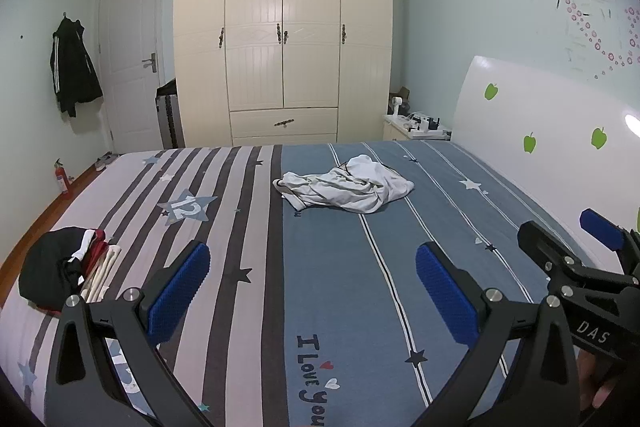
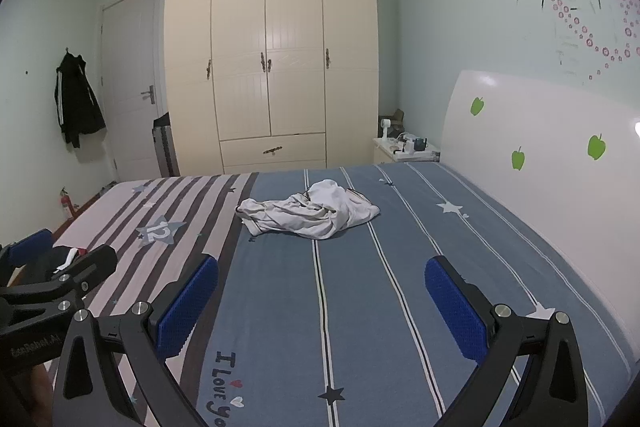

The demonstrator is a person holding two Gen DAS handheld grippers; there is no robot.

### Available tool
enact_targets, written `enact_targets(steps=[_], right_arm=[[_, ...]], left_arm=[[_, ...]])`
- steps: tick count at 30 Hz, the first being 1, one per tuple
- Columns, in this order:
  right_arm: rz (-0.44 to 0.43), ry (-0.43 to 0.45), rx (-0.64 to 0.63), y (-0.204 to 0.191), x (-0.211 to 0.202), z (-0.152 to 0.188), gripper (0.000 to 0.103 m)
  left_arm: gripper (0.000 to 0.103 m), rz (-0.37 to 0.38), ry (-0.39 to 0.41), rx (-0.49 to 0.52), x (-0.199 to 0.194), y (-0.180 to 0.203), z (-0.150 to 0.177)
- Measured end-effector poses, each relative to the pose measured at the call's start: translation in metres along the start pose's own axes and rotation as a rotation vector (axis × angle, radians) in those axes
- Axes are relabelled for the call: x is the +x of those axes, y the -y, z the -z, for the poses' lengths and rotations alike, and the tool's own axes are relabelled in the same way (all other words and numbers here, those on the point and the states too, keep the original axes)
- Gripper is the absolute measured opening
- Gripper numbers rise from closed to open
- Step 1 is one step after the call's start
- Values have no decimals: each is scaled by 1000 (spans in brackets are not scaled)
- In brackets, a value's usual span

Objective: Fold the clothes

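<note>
A crumpled white garment [image 1: 346, 189] lies near the middle of a striped bed [image 1: 328, 287], on its blue half, well ahead of both grippers. The left gripper [image 1: 312, 287] and right gripper [image 2: 320, 301] hover side by side above the bed, each with its blue fingers [image 1: 180, 291] spread apart and empty. A pile of dark and red clothes [image 1: 64, 267] sits at the bed's left edge.

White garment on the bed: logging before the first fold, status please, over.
Left gripper open, right gripper open, both empty. White garment crumpled, unfolded, mid-bed. Clothes pile off to the left; path clear.
</note>
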State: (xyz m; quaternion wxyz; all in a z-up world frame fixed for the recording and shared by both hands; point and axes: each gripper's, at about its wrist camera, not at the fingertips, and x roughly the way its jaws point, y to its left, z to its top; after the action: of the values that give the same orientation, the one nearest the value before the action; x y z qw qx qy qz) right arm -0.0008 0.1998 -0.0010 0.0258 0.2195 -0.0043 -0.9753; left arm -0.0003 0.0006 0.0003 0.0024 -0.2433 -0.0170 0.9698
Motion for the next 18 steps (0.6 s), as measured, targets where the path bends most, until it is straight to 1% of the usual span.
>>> enact_targets(steps=[10, 13, 18], right_arm=[[7, 1, -7, -1, 0, 1, 102], [9, 0, -6, -2, 1, 2, 102], [9, -1, -5, -2, 2, 4, 102]], left_arm=[[102, -4, 17, 7, -1, 9, 0], [102, 4, 13, 0, -1, 2, 0], [102, 2, 13, 5, -3, 3, -1]])
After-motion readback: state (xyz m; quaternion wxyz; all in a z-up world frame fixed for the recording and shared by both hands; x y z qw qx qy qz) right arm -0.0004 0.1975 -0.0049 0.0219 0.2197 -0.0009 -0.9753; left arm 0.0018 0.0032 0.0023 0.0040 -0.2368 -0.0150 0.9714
